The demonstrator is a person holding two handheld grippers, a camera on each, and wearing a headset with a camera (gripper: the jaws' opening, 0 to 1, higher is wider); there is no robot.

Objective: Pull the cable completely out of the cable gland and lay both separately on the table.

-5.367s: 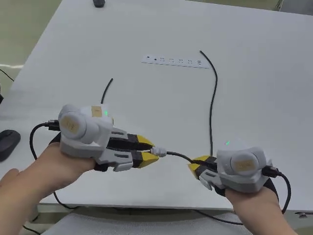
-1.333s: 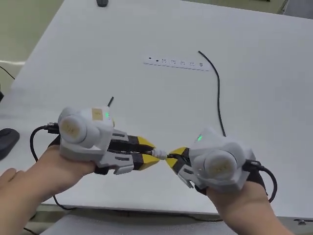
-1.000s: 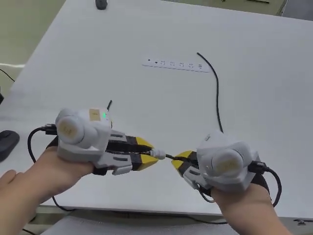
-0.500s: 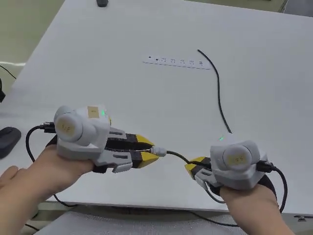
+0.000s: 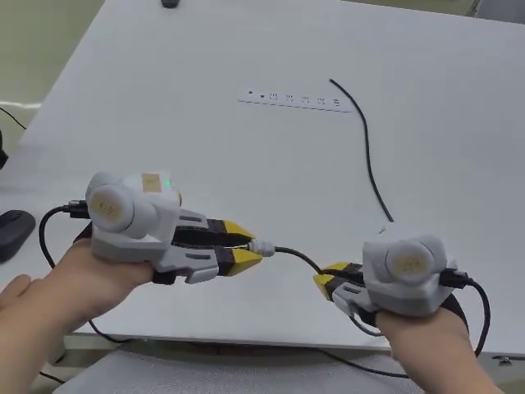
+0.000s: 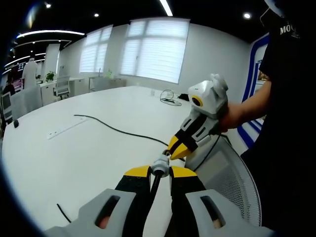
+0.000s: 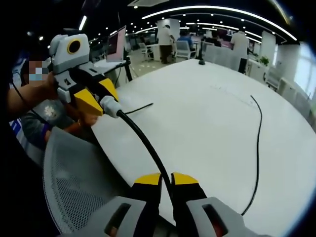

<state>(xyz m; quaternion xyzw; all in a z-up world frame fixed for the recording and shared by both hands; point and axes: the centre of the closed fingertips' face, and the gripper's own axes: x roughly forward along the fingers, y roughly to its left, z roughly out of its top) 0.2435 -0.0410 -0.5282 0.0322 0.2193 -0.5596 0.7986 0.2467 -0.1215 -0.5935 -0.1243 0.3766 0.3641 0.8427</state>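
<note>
A white surface (image 5: pixel 246 164) carries one white power strip (image 5: pixel 293 100) far out from the person. A dark computer mouse (image 5: pixel 15 223) lies at its left edge, and a small dark object (image 5: pixel 168 3) at the far edge is too small to make out. Nothing lies between the two tools. A white mesh chair back (image 7: pixel 69 187) shows below the near edge.

One cable gland (image 5: pixel 262 246), pale grey, sits clamped between the yellow-tipped jaws of the left tool (image 5: pixel 250 250), above the near edge. One black cable (image 5: pixel 295 254) comes out of the gland's nose and sags across to the right tool (image 5: pixel 324 279), whose jaws pinch it a little apart from the gland. Beyond the right tool it runs away over the surface and ends beside the power strip.
</note>
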